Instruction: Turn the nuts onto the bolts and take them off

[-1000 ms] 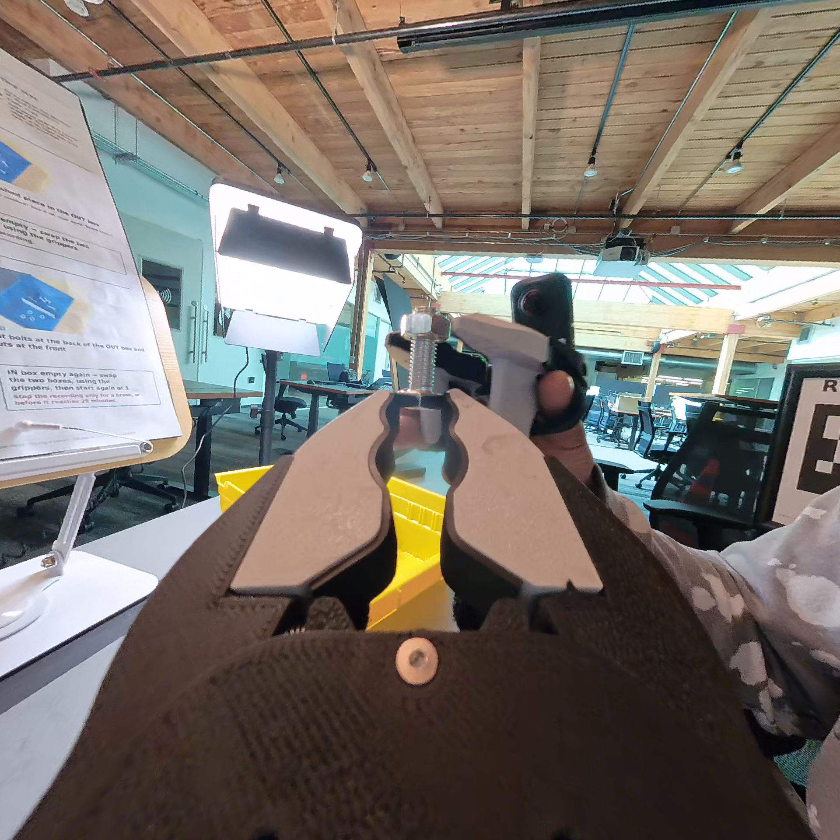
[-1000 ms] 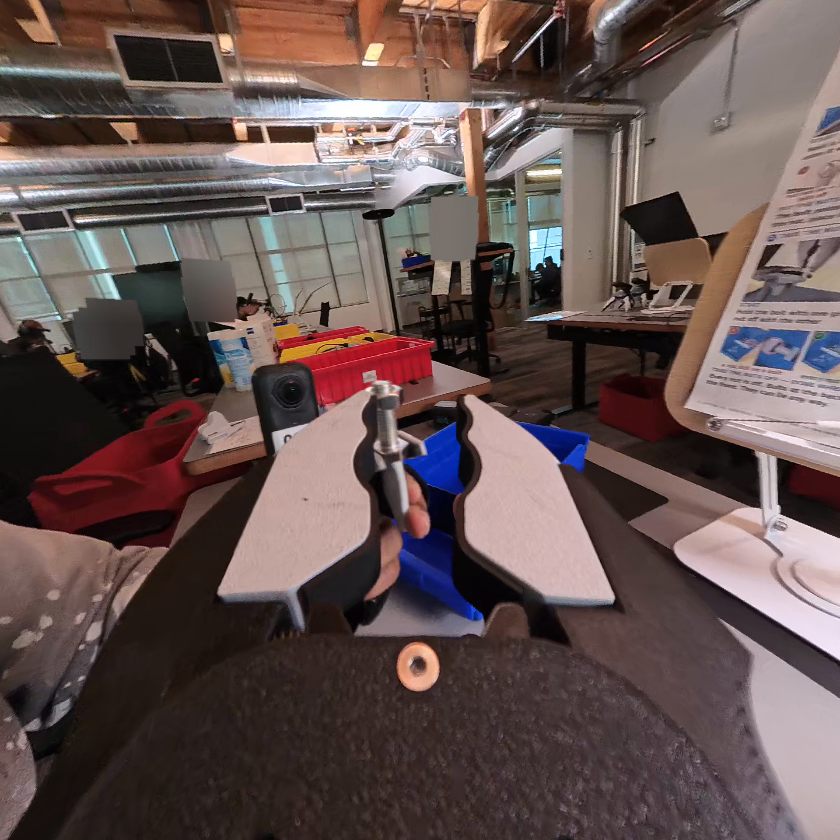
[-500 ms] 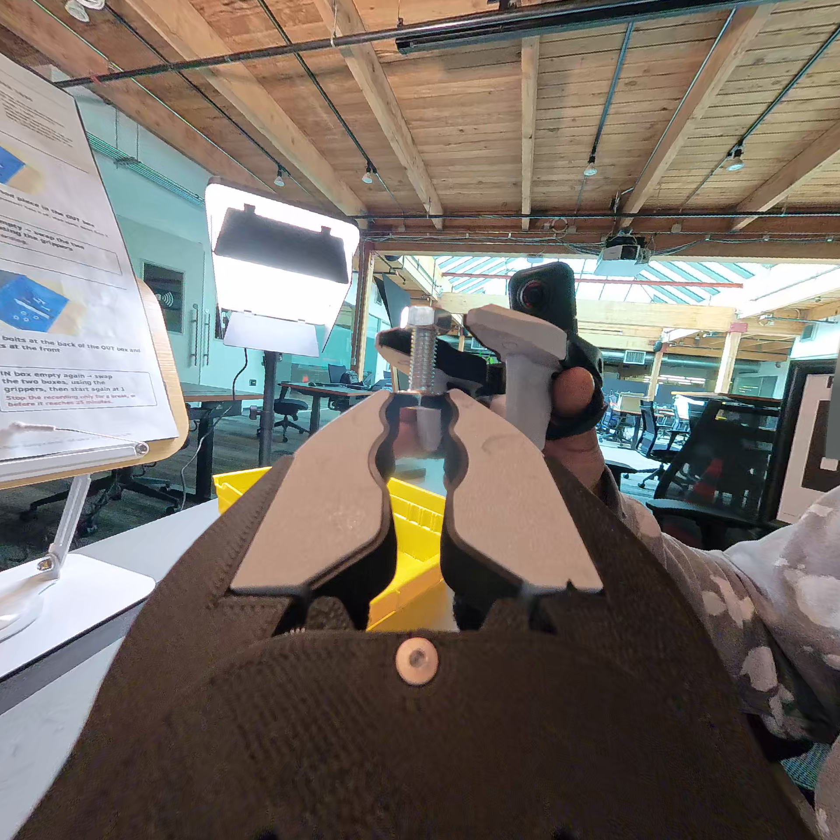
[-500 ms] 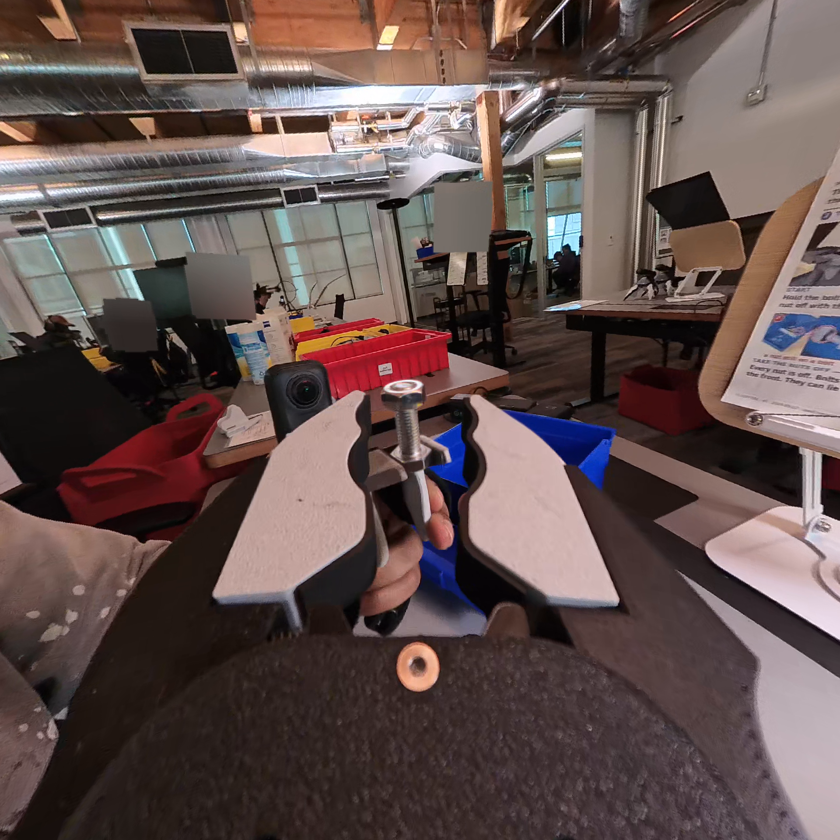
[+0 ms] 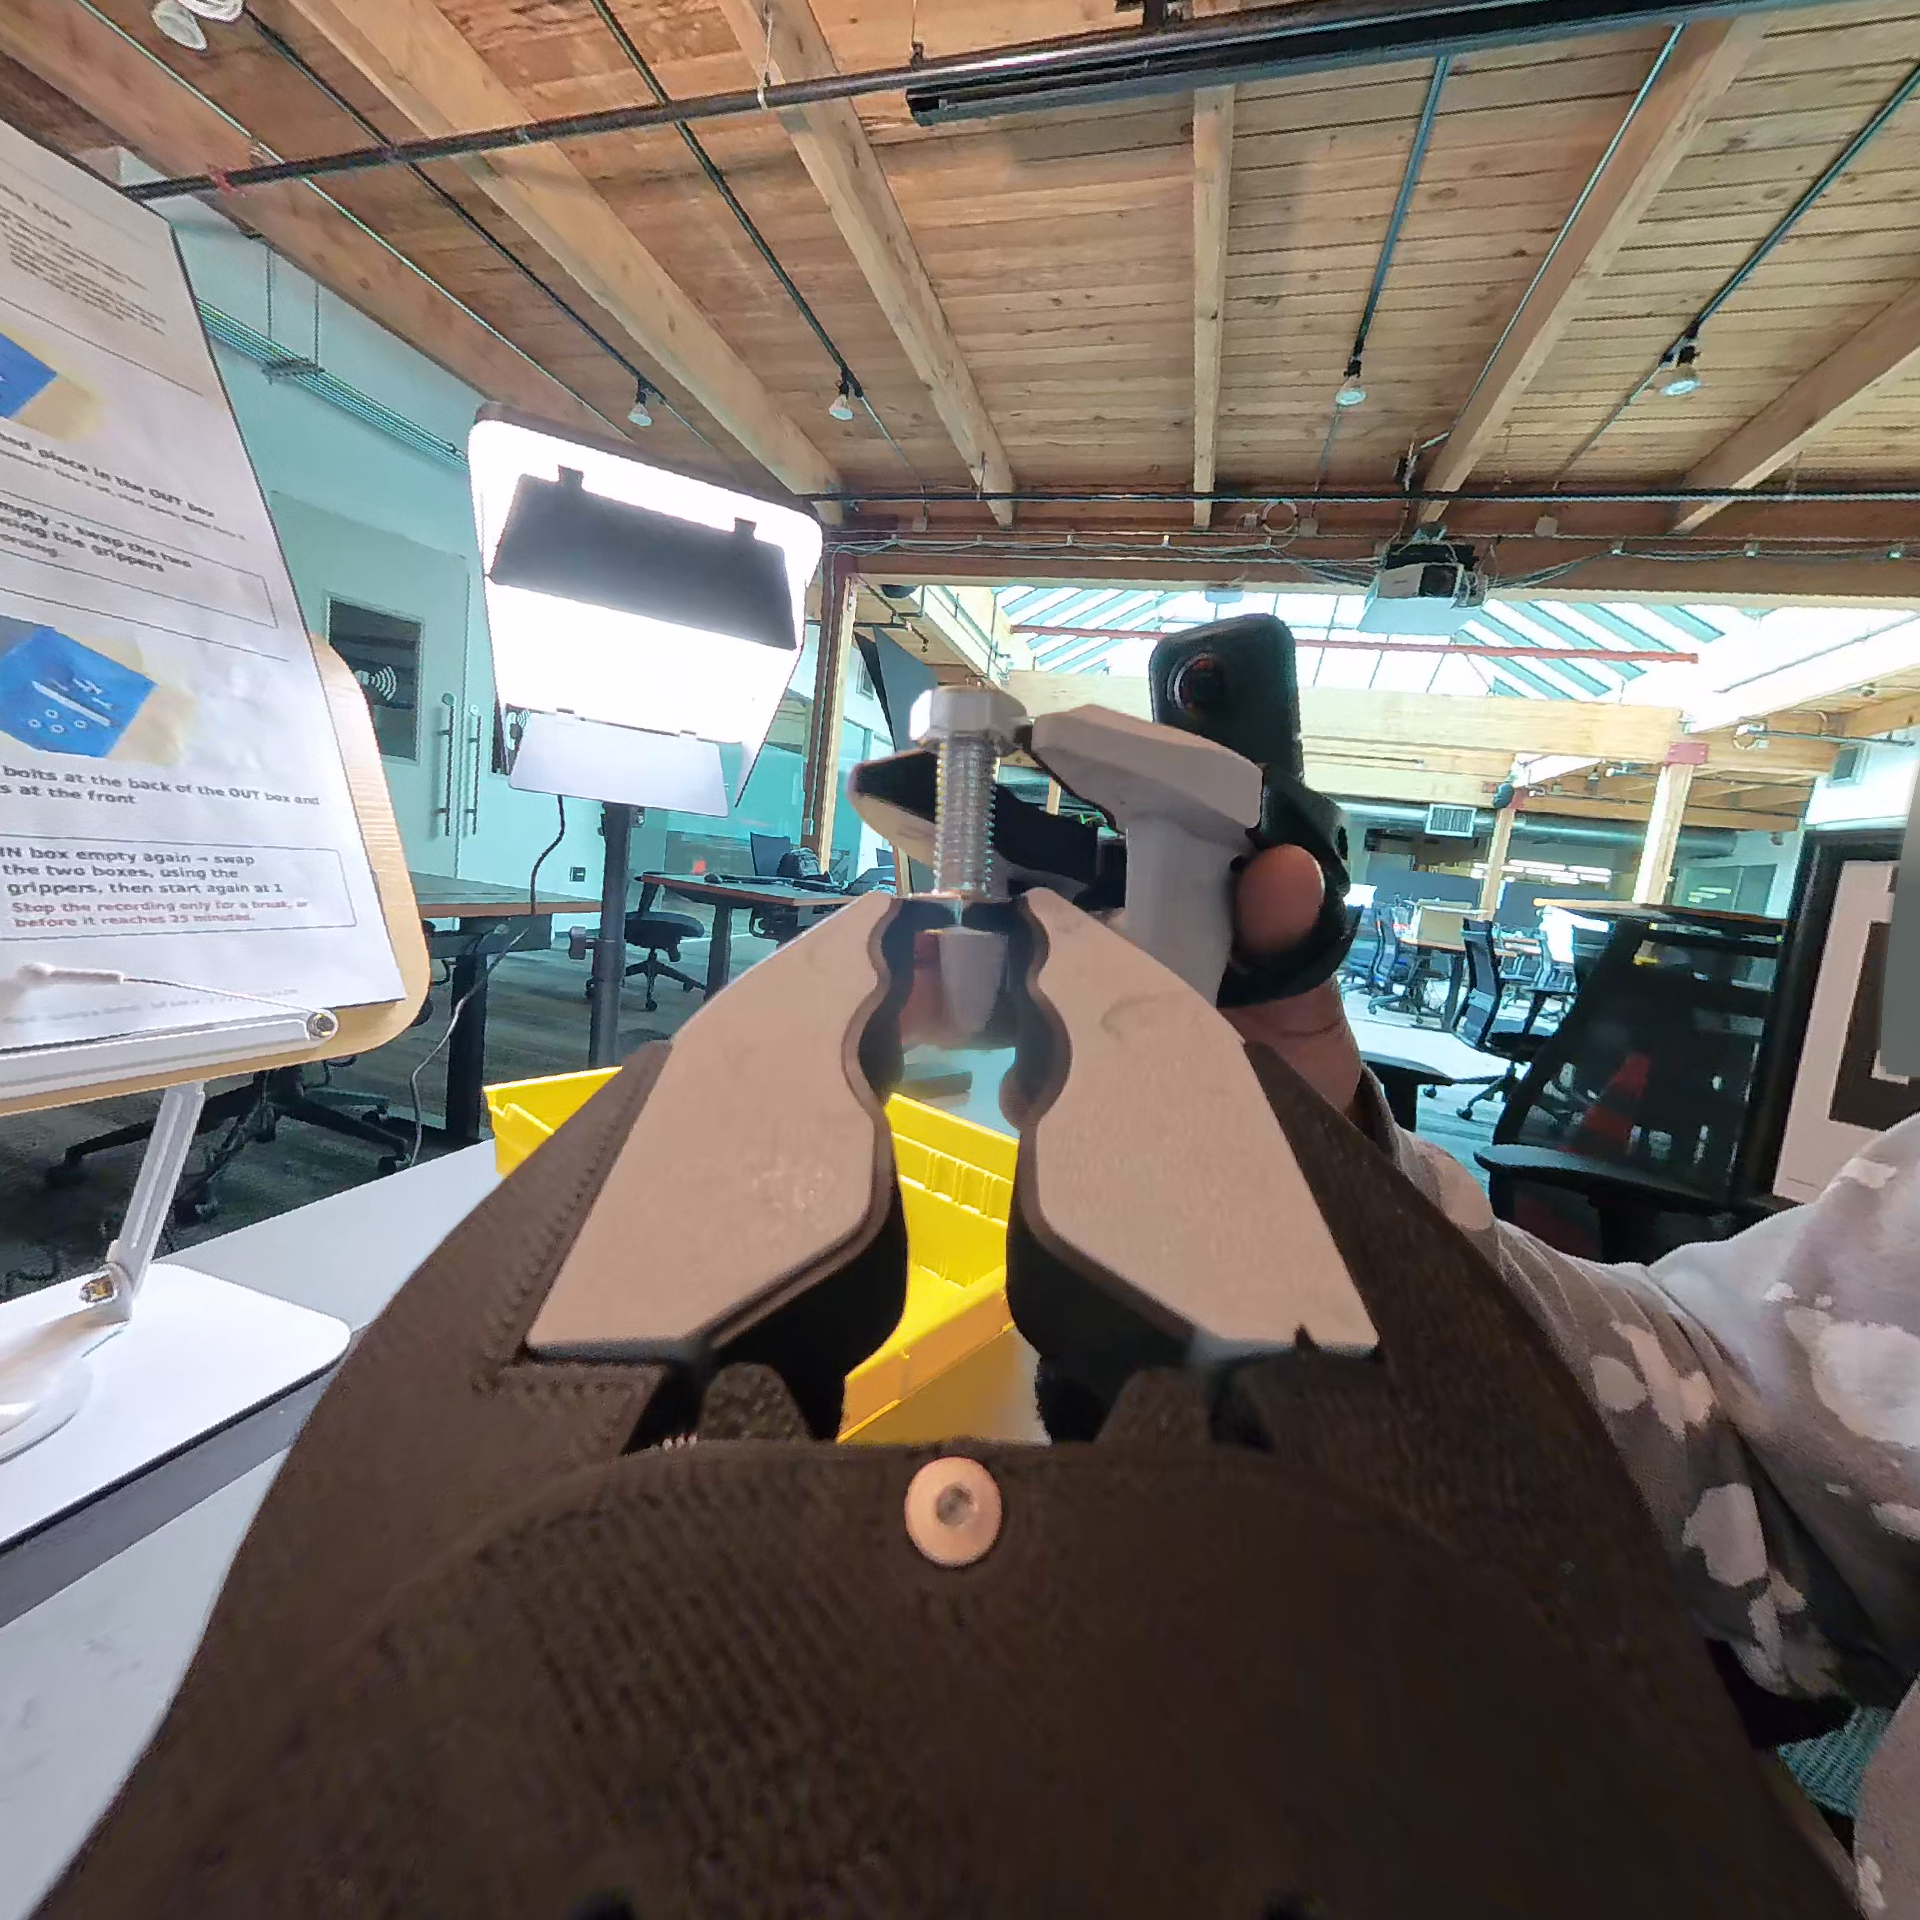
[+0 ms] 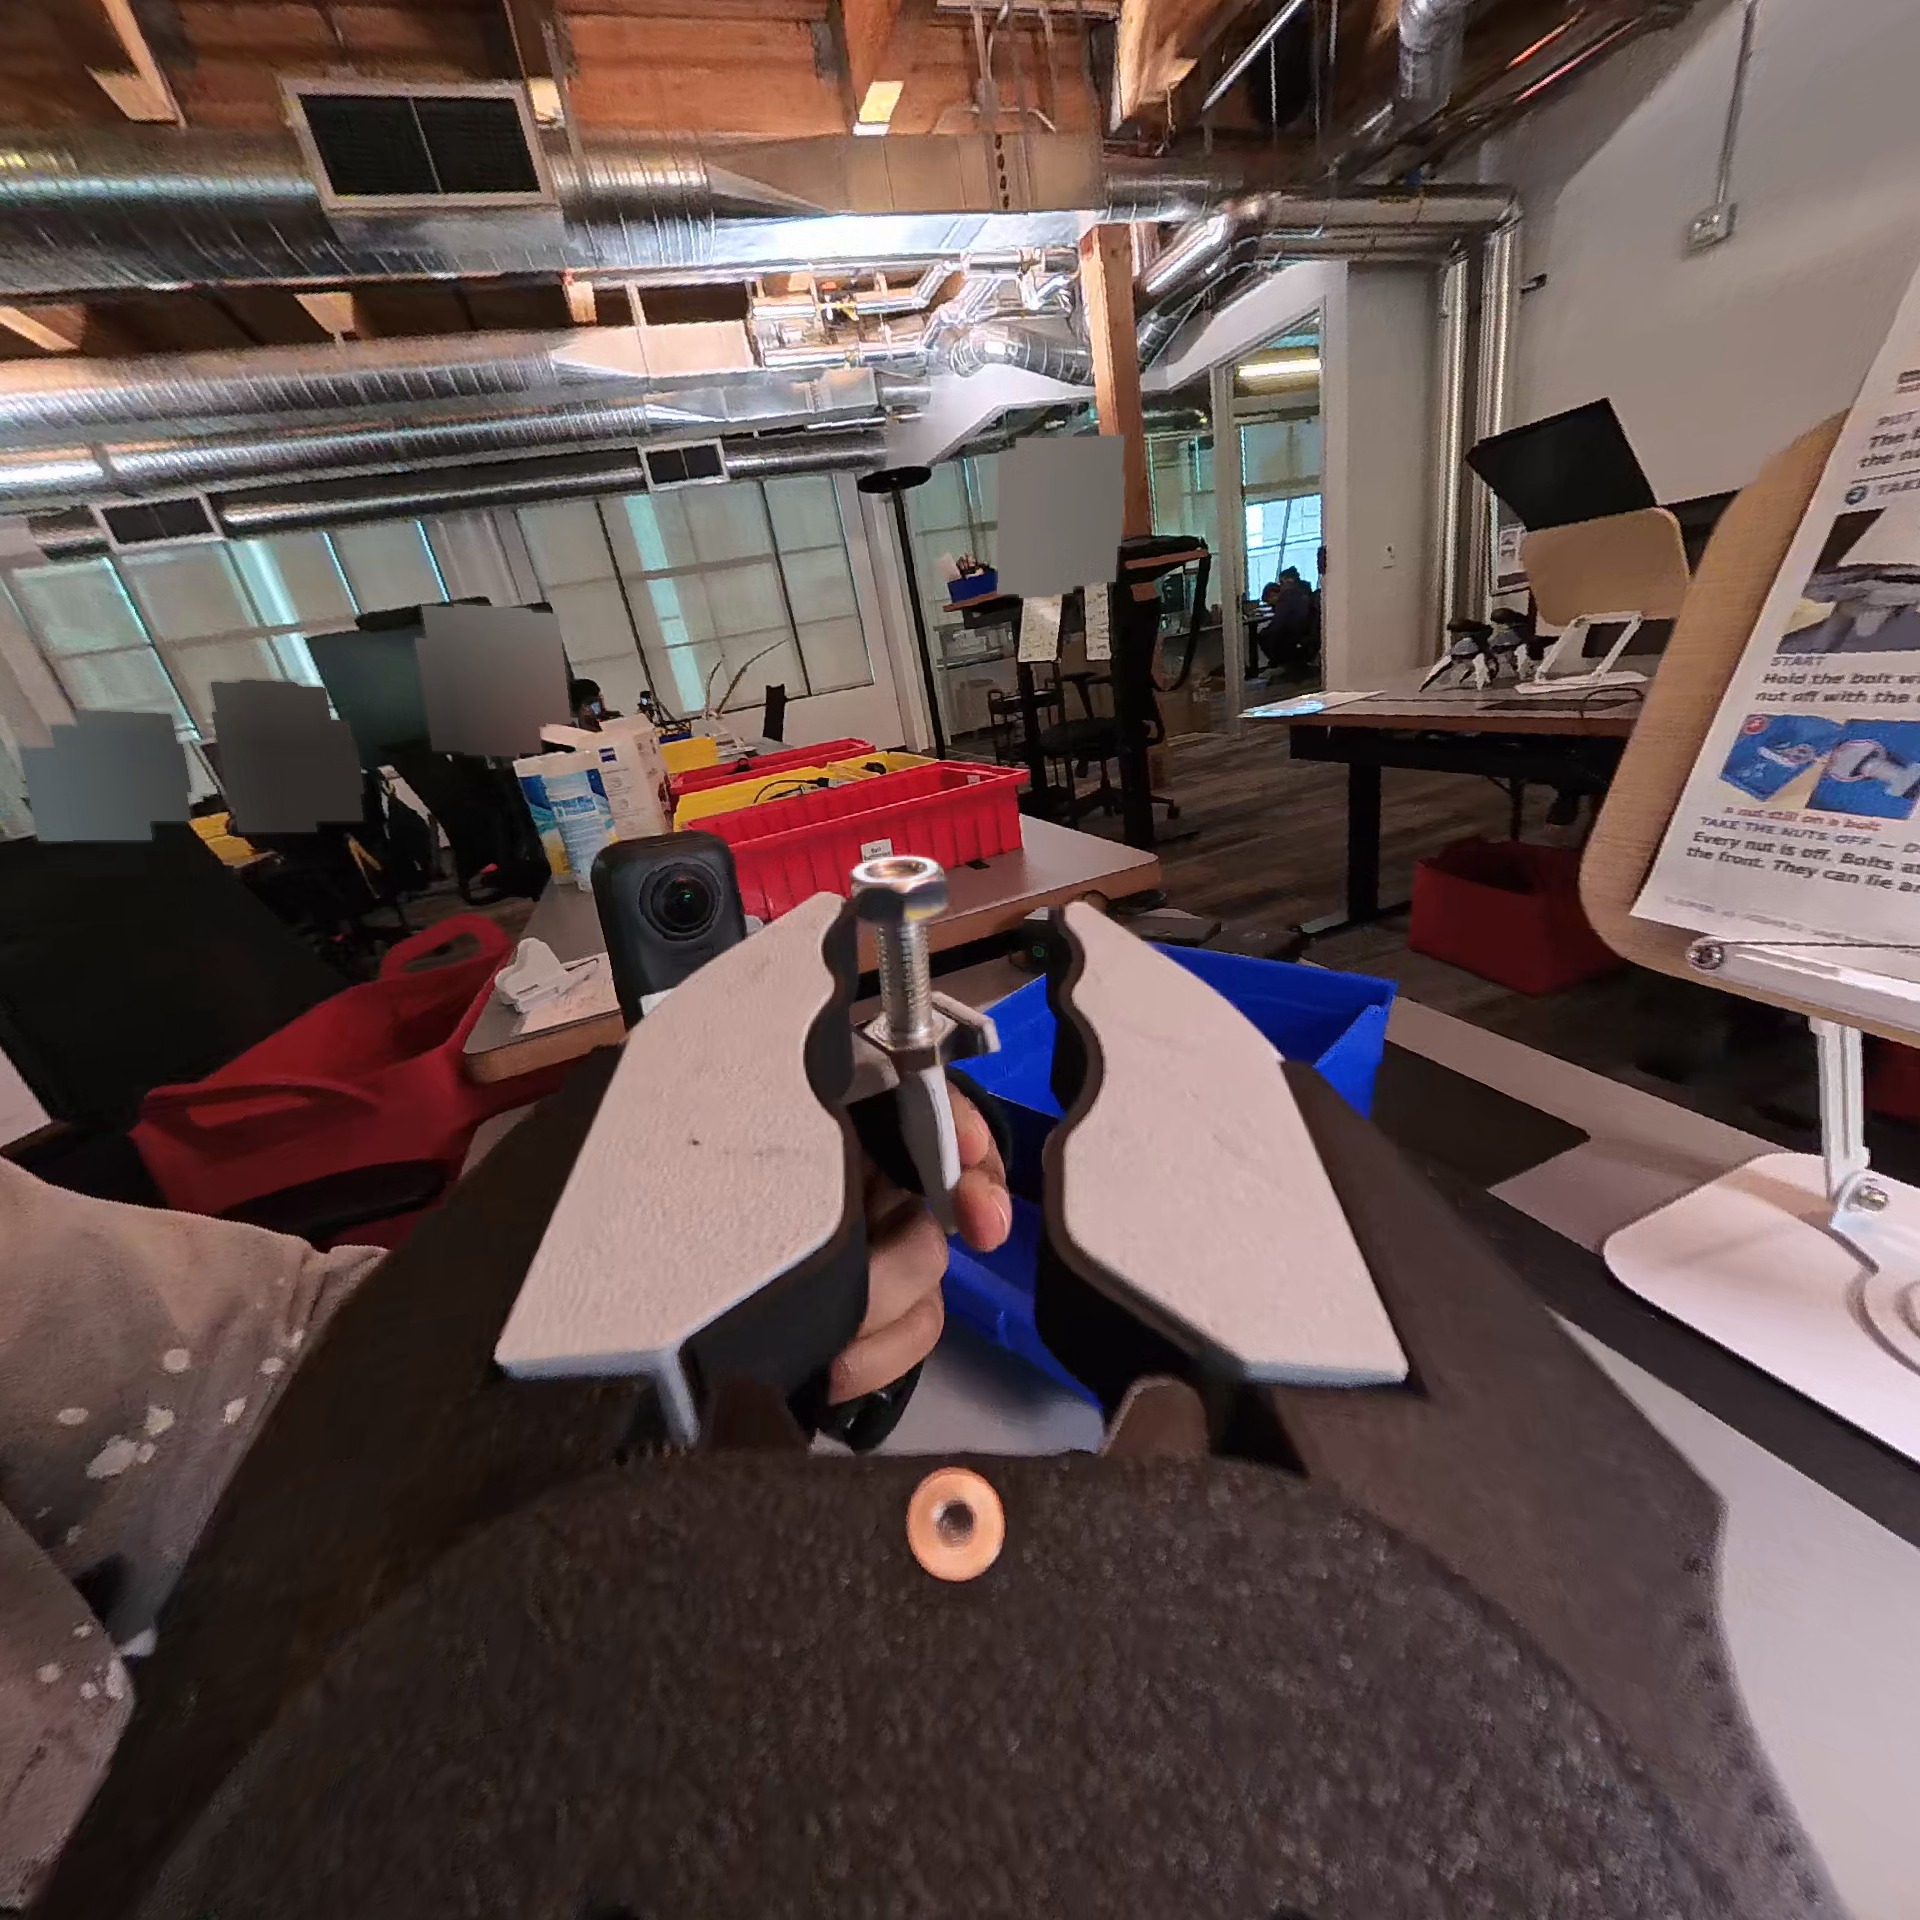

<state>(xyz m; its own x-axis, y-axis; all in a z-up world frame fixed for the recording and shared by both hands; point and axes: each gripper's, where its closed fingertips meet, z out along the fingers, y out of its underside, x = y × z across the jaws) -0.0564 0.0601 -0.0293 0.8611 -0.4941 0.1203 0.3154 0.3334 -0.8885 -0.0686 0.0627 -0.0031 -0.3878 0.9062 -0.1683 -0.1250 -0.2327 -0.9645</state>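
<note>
Jaws of the left gripper [image 5: 956, 914] are clamped on the nut [image 5: 961, 891], bolt [image 5: 961, 800] upright above; right gripper [image 6: 951, 935] is held apart around it. Cross-threading is risked if tilted.

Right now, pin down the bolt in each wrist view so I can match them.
Left wrist view: bolt upright at centre, above the left gripper tips, head up.
Right wrist view: bolt upright at centre, between the right gripper fingers.
Shared landmark: the hex bolt head itself; the bins differ.
</note>
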